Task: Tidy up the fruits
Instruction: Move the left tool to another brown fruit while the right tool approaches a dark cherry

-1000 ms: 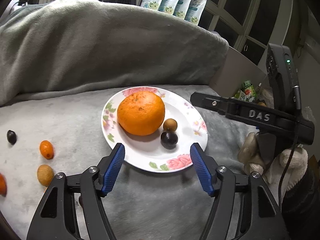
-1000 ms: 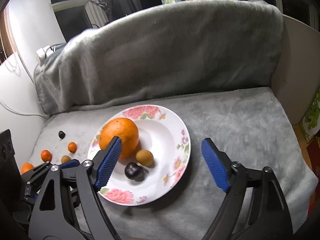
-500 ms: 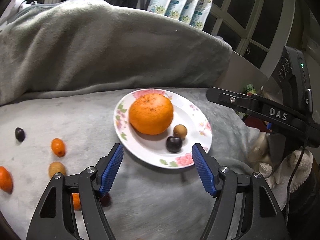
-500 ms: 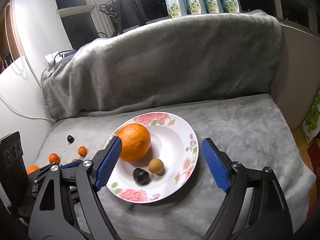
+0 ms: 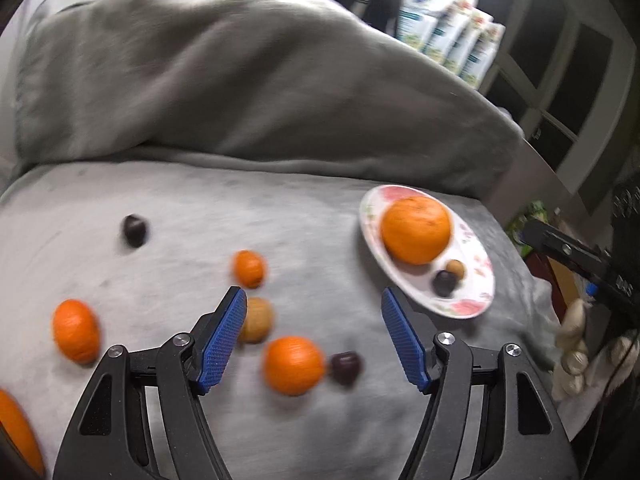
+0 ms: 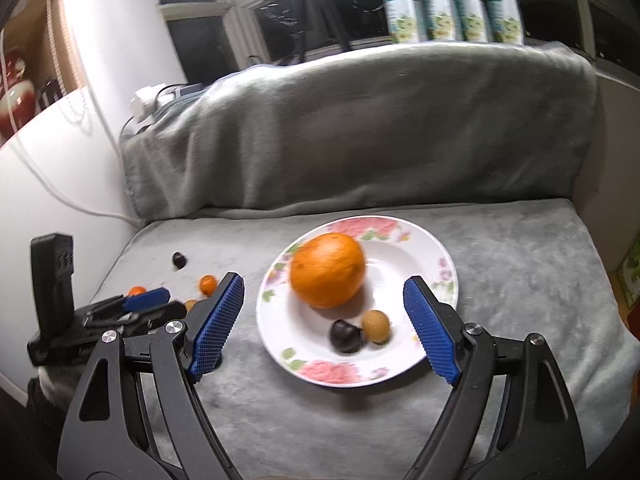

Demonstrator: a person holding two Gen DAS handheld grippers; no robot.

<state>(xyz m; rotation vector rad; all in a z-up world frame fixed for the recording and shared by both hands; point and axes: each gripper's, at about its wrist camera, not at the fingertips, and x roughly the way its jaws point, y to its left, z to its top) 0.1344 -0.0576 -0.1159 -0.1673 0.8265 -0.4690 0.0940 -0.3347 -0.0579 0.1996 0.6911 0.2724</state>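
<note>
Fruit lies scattered on a plush grey blanket (image 5: 320,208) over a cushioned seat. Left gripper (image 5: 310,336), ribbed blue pads on black plastic arms, hangs over the loose pieces with jaws apart and nothing clamped; they have just closed in slightly. Between the pads, toward 6 o'clock in the left wrist view: a round small orange (image 5: 293,365) and, touching or just beside it at 3 o'clock, a dark glossy plum (image 5: 345,367). A tan oval fruit (image 5: 257,319) sits partly behind the left pad, with a small oval kumquat (image 5: 249,268) at 12 o'clock of it. Another dark plum (image 5: 135,231) lies well apart at 10 o'clock, another orange (image 5: 76,336) at 9 o'clock. Floral-rimmed white ceramic plate (image 6: 424,248) holds a large dimpled orange (image 6: 328,270), a dark plum (image 6: 346,336) and a tan round fruit (image 6: 376,326), those two touching. Right gripper (image 6: 324,328) hangs over the plate, jaws wide apart, empty. Motion blur softens the left view.
</note>
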